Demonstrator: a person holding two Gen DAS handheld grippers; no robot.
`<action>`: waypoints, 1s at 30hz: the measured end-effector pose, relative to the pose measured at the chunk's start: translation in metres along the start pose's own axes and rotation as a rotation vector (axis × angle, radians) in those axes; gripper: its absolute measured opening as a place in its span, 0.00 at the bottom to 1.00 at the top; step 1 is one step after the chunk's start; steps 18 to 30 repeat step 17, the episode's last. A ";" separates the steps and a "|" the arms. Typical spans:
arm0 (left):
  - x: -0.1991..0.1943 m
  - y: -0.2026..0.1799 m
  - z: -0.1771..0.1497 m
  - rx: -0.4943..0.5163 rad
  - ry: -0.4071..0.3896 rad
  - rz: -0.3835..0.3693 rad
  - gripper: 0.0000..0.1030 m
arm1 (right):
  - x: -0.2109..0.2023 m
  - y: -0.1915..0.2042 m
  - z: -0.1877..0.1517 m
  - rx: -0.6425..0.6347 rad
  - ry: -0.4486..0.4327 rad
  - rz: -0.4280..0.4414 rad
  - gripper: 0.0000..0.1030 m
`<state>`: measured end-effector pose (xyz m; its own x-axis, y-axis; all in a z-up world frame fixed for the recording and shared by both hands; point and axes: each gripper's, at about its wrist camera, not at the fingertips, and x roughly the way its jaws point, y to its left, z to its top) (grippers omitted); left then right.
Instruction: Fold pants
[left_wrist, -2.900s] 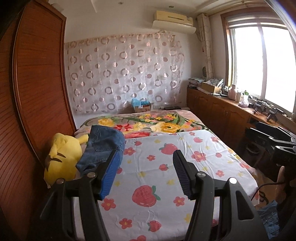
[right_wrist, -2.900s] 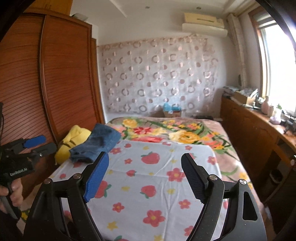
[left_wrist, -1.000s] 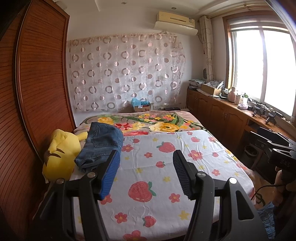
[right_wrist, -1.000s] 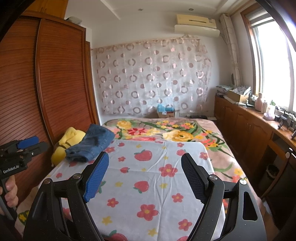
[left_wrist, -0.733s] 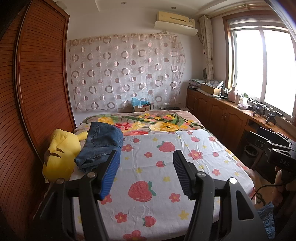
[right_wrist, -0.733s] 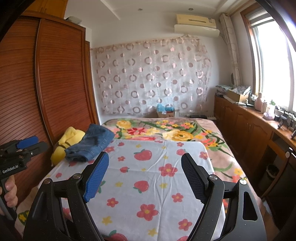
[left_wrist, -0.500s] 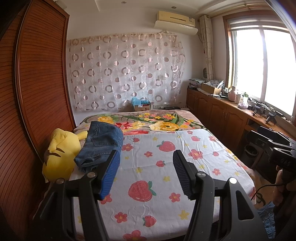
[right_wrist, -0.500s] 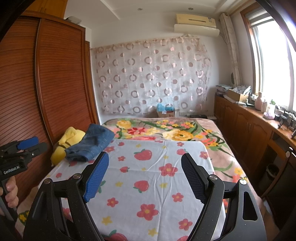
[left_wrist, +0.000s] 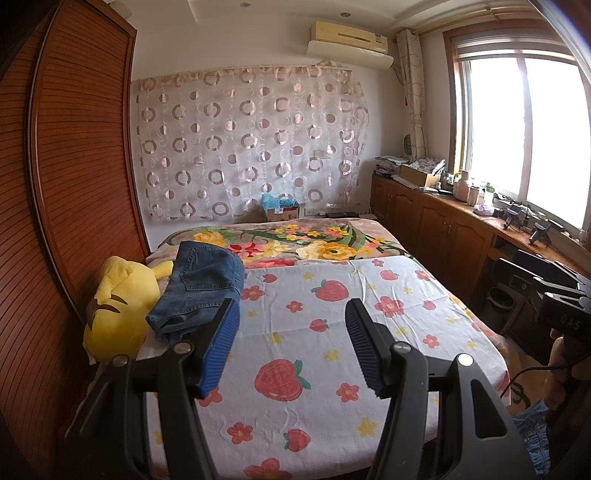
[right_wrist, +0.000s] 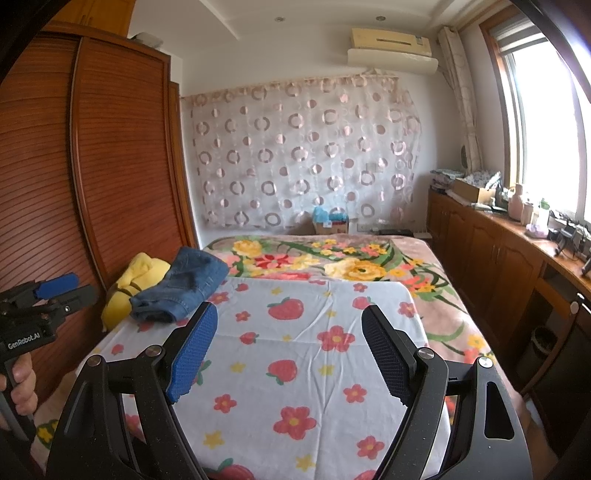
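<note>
- The jeans (left_wrist: 201, 288) lie in a thick folded bundle at the far left of the bed (left_wrist: 369, 332), one edge resting against a yellow plush toy (left_wrist: 118, 306) by the wardrobe (left_wrist: 66, 184).
- The denim looks heavy and stiff, with seams and a pocket showing on top.
- They look already folded; if any tidying is left, I'd press the stack flat and square its edges without dragging the strawberry sheet (right_wrist: 295, 369).
- The left gripper (left_wrist: 291, 347) hangs half open and empty, well short of the bundle.
- The right gripper (right_wrist: 288, 354) gapes wide, empty too.
</note>
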<state>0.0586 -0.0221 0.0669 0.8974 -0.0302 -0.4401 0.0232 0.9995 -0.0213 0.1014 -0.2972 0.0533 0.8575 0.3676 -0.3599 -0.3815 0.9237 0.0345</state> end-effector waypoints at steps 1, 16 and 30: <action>0.000 0.000 0.000 -0.001 0.000 0.000 0.57 | 0.000 0.000 0.000 0.000 0.000 0.001 0.80; -0.001 -0.003 -0.001 0.000 0.000 -0.001 0.57 | 0.000 -0.001 -0.001 0.001 0.001 0.002 0.80; -0.001 -0.003 -0.002 -0.001 0.000 -0.002 0.57 | 0.000 -0.001 -0.001 0.001 0.000 0.001 0.80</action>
